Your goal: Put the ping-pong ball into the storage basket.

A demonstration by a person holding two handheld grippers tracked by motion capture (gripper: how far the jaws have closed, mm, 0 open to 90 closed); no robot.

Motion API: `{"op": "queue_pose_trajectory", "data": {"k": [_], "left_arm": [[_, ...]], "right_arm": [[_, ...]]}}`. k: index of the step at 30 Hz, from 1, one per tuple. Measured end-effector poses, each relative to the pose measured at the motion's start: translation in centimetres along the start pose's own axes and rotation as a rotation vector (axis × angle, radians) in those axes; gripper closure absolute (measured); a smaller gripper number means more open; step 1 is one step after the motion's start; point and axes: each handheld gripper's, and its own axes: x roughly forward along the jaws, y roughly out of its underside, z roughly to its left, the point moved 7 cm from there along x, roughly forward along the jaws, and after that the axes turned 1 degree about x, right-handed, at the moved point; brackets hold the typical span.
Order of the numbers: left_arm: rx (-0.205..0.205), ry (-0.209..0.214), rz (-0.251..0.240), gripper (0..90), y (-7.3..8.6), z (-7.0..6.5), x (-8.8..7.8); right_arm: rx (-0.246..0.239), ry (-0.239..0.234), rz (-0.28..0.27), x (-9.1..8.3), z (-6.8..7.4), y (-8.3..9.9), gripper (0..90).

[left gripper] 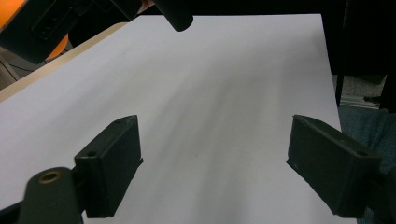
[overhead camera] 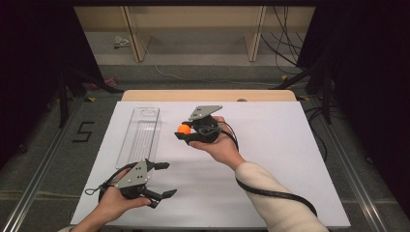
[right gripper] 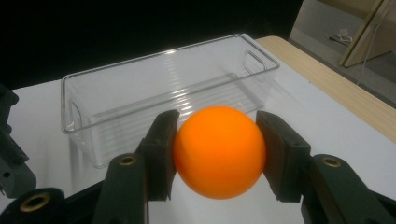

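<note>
An orange ball (right gripper: 219,151) sits pinched between the jaws of my right gripper (overhead camera: 183,129), which is shut on it a little above the white table top. In the high view the ball (overhead camera: 183,129) hangs just right of a clear plastic bin (overhead camera: 140,133). The bin (right gripper: 168,88) stands empty right behind the ball in the right gripper view. My left gripper (overhead camera: 167,180) is open near the table's front left, jaws wide apart with nothing between them (left gripper: 212,172). An edge of the ball (left gripper: 58,44) peeks past the right gripper at the top left of the left gripper view.
The white sheet (overhead camera: 270,159) covers the wooden table (overhead camera: 208,95). A black cable (overhead camera: 275,193) trails from the right gripper along the sleeve. Dark curtains and cables flank the table on both sides.
</note>
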Motion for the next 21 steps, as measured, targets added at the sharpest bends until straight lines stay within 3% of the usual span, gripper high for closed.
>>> {"op": "queue_pose_trajectory", "data": {"k": [21], "left_arm": [[-0.001,0.009,-0.002,16.8,-0.04,-0.14,0.14]], "right_arm": [[-0.003,-0.009,0.008,0.82,0.12,-0.55,51.5]]}}
